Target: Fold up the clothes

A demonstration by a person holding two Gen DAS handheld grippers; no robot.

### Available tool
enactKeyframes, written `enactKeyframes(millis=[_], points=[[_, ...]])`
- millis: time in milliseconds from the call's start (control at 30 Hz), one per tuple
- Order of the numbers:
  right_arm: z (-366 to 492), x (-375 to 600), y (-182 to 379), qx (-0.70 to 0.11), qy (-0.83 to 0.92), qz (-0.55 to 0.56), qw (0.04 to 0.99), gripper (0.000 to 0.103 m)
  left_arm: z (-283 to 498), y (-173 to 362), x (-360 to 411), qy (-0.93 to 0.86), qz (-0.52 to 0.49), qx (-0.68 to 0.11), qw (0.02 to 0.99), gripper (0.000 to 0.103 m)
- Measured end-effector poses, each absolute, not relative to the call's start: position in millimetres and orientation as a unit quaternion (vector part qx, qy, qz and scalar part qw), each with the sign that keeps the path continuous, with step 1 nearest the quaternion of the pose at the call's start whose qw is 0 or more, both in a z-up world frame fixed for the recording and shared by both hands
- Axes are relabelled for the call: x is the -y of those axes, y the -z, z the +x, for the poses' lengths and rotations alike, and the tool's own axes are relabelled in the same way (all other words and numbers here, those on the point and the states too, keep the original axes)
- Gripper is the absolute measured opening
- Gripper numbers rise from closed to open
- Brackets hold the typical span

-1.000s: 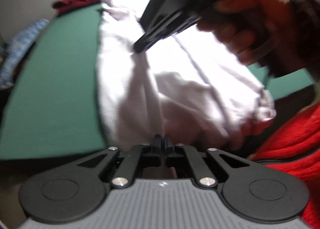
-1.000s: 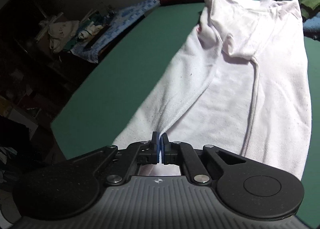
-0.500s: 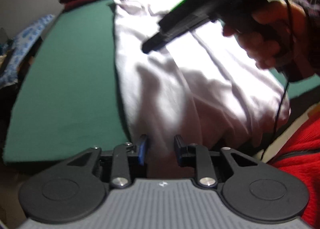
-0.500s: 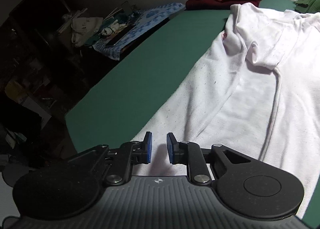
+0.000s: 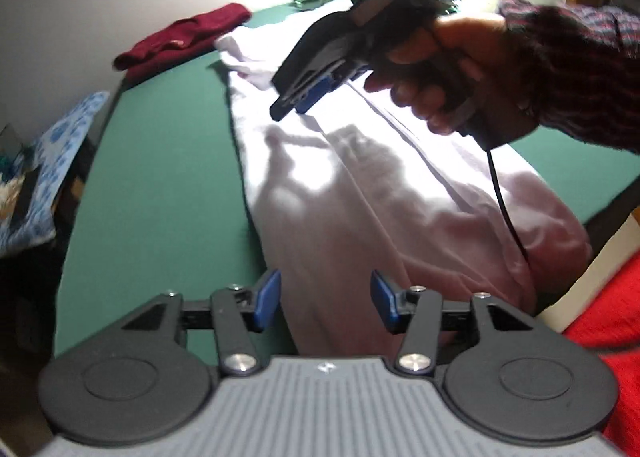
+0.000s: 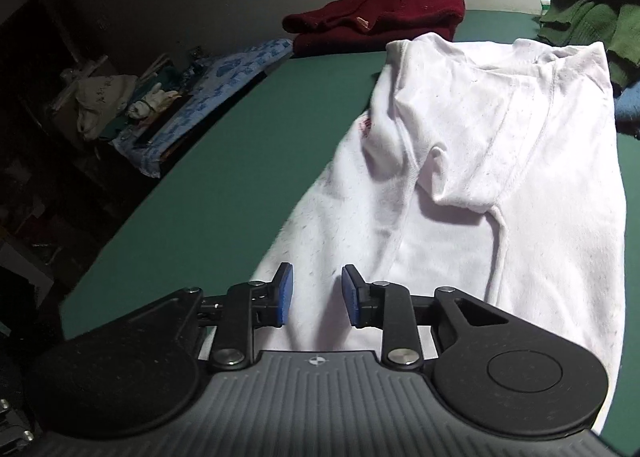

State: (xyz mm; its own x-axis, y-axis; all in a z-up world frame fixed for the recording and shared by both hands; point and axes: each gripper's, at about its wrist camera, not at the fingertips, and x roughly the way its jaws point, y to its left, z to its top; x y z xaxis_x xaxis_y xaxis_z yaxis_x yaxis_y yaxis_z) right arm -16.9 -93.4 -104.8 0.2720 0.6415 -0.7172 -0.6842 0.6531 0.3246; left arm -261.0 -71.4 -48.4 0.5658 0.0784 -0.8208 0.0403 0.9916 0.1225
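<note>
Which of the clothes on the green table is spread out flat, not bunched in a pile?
The white shirt. It lies stretched along the green table, while the dark red garment and the green clothes sit bunched at the far end.

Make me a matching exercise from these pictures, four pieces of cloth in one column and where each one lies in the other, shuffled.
Column one:
1. white shirt
2. maroon sweater
3. green garments
4. blue patterned cloth

Column two:
A. heaped at the far right corner of the green table
B. spread lengthwise down the middle of the table
C. off the table, on the clutter to its left
D. folded at the table's far edge, beyond the shirt's collar end

Pairs: 1-B, 2-D, 3-A, 4-C
</note>
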Motion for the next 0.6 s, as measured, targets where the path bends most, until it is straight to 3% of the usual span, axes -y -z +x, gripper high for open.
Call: enactKeyframes(millis=[67,267,467,600], points=[[-4.1,94.6,106.9,-0.442,-0.398,-0.019,0.804,0.025,-246.8,64.6,66.7,-0.002,0.062,-0.489,0.87,0.046],[28.0,111.2,98.6,-0.444,-0.348,0.019,0.826,0.031,-237.8,66.6,60.8,0.052,0.085,-0.493,0.865,0.046],[58.3,119.5,90.7,-0.408,-0.265,0.063,0.872,0.031,-192.3,36.3,44.0,0.09,0.157,-0.416,0.891,0.056],[88.3,108.5,89.4,-0.383,-0.214,0.042,0.897,0.032,-126.9,39.9,21.0,0.1,0.195,-0.382,0.898,0.055]])
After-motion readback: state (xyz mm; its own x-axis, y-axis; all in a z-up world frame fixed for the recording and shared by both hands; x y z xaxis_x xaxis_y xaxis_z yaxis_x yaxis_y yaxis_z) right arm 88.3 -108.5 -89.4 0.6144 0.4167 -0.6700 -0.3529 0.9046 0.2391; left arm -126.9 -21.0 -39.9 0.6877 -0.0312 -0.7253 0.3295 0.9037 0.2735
